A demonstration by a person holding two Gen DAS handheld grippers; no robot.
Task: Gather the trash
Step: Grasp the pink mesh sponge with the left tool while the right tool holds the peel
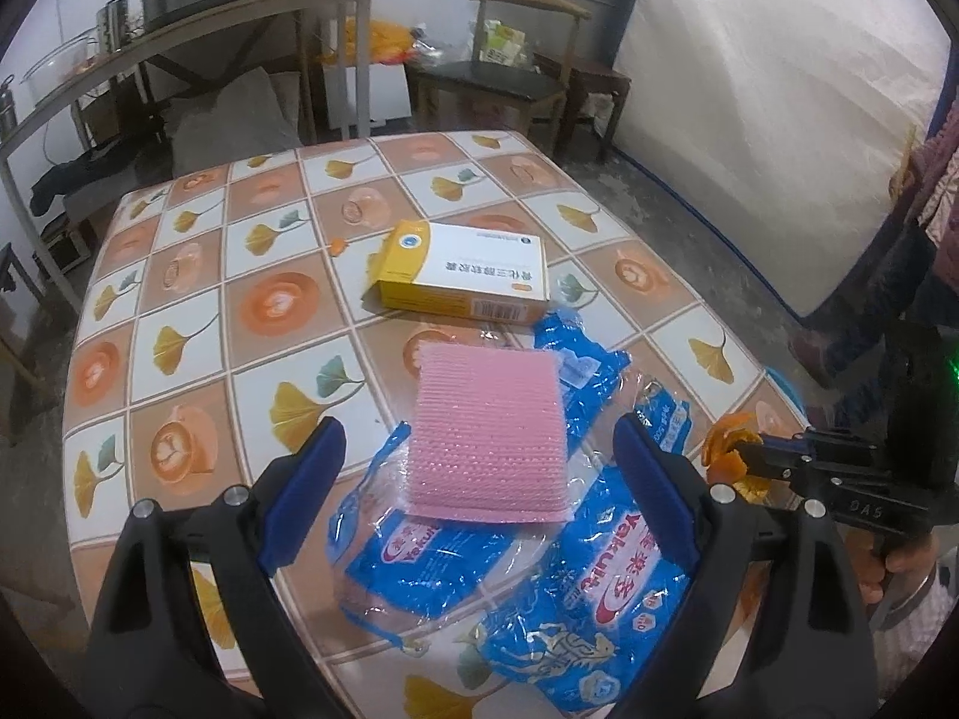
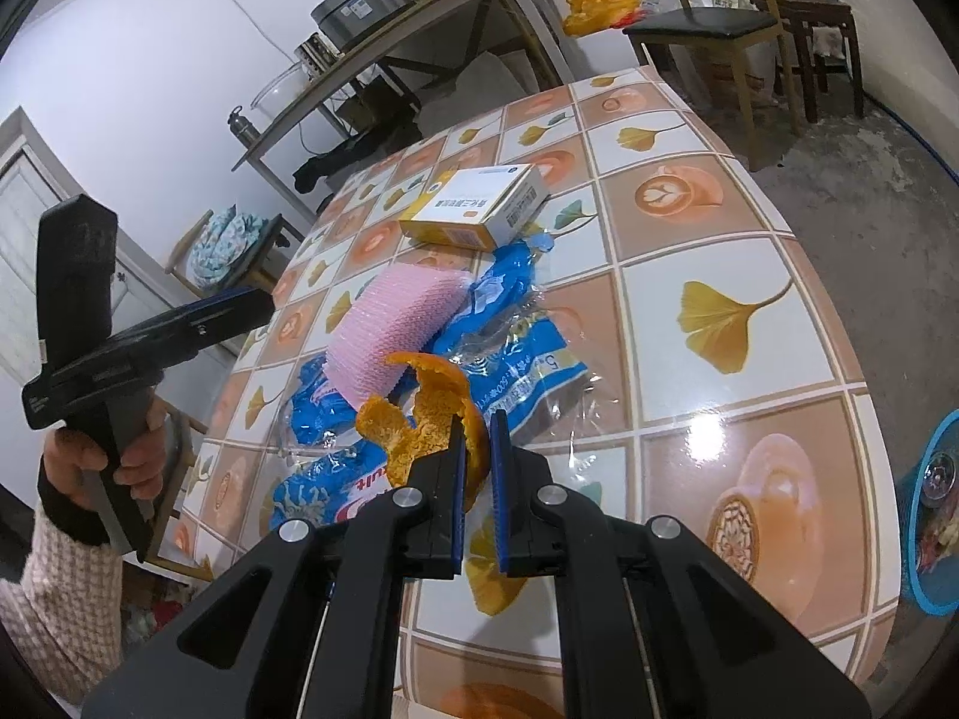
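Over the table (image 2: pixel 749 311), right gripper (image 2: pixel 476 443) is clamped on orange peel (image 2: pixel 431 413); left gripper (image 1: pixel 479 479) gapes; carry peel level, bin apparently at right

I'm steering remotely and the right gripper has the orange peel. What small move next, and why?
Probably carry the orange peel rightward to the blue bin at the table's edge. The right gripper is shut on it, while the left gripper hangs open over the pink sponge and holds nothing.
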